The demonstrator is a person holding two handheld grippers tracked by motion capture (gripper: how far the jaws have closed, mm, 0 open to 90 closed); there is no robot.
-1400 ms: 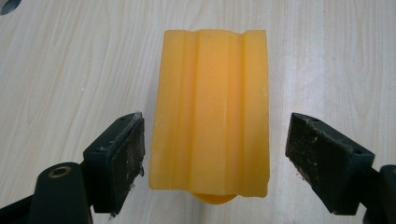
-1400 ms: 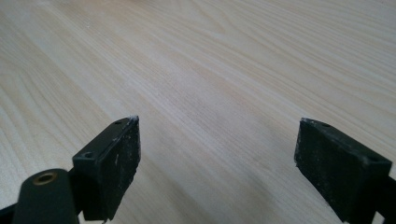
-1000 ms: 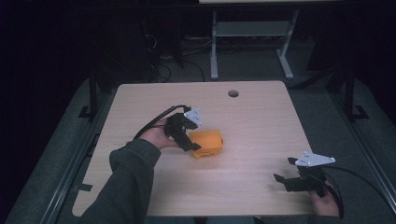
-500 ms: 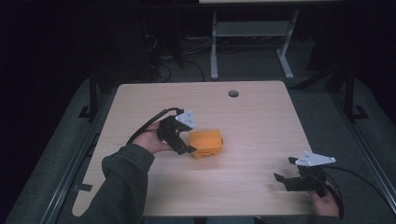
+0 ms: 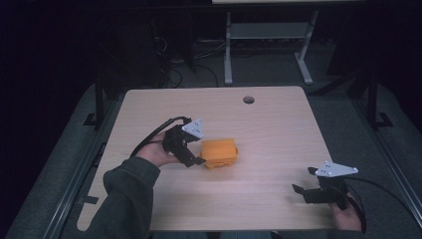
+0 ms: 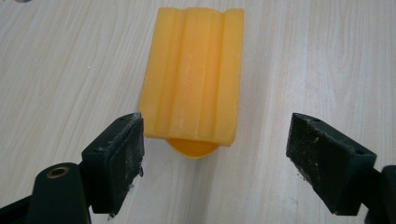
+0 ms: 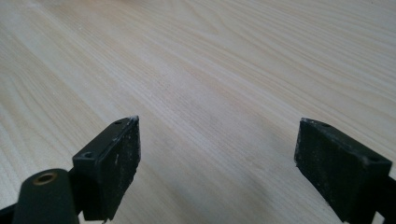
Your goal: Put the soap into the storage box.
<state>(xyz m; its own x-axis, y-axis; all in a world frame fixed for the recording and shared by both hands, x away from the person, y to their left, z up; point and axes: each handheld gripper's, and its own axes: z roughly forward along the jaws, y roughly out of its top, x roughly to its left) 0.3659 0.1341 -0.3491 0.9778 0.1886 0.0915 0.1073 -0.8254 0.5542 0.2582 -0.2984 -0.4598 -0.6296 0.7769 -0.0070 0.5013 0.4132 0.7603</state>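
An orange ridged plastic block lies flat on the wooden table, near its middle. My left gripper sits just left of it, jaws open and pointing at the block's near end. In the left gripper view the block lies just ahead of the open left gripper, one corner close to the left pad, with nothing gripped. My right gripper rests open near the table's front right corner. In its own view the right gripper frames bare wood.
A round cable hole sits near the table's far edge. A white metal frame stands on the floor behind the table. Dark cables trail from both grippers.
My left gripper has drawn back to the left, off the orange block, which stays where it was. The right gripper has not moved.
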